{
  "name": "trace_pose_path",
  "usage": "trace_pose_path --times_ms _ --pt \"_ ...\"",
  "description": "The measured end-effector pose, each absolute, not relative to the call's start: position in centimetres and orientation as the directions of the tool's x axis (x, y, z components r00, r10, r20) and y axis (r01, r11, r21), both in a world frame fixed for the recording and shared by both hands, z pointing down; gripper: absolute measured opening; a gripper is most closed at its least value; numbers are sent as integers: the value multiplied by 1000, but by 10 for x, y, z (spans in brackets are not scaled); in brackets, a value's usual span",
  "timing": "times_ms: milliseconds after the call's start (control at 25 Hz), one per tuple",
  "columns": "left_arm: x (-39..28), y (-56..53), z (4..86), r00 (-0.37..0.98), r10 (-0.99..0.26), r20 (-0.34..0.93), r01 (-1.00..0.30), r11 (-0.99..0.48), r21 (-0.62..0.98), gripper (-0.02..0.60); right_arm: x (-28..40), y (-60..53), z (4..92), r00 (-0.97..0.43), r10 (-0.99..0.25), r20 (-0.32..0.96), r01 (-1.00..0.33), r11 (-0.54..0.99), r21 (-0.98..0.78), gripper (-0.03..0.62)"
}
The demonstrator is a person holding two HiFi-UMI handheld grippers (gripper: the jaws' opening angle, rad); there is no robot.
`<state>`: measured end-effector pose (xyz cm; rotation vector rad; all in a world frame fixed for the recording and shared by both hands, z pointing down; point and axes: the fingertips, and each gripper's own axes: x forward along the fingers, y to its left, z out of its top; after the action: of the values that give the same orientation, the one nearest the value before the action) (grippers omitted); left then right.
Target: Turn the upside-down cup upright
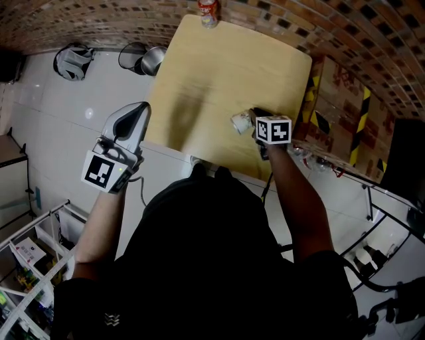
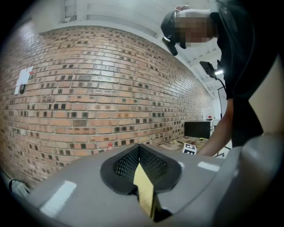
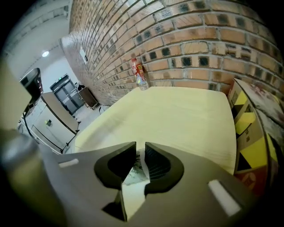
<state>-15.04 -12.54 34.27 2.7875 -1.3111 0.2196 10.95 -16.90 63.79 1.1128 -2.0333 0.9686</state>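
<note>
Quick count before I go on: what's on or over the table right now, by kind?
Cup: 1
Bottle: 1
Total: 2

I see the cup (image 1: 240, 122) as a small, whitish thing with a dark print on its wall. It sits over the desk (image 1: 219, 66) near the right front edge. It is tilted, not flat on its rim, and its wall is pinched between the narrow jaws of my right hand-held gripper (image 3: 140, 154).
</note>
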Motion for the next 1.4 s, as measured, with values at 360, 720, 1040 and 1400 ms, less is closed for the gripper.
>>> trace_pose_path --times_ms 360,720,1040,1400 --pt "-156 -126 342 629 -764 144 -771 -637 -10 0 111 -173 624 -424 -496 757 -882 416 -222 41" --pt "-160 -126 341 638 -761 119 -766 -643 -2 0 73 -159 586 -392 -590 706 -824 567 16 6" --pt "-158 -124 344 661 -743 111 -748 -664 9 0 51 -134 593 -408 -562 719 -810 586 -2 6" --pt "-155 -121 344 683 -723 103 -727 -686 12 0 45 -111 602 -396 -566 723 -814 581 9 11"
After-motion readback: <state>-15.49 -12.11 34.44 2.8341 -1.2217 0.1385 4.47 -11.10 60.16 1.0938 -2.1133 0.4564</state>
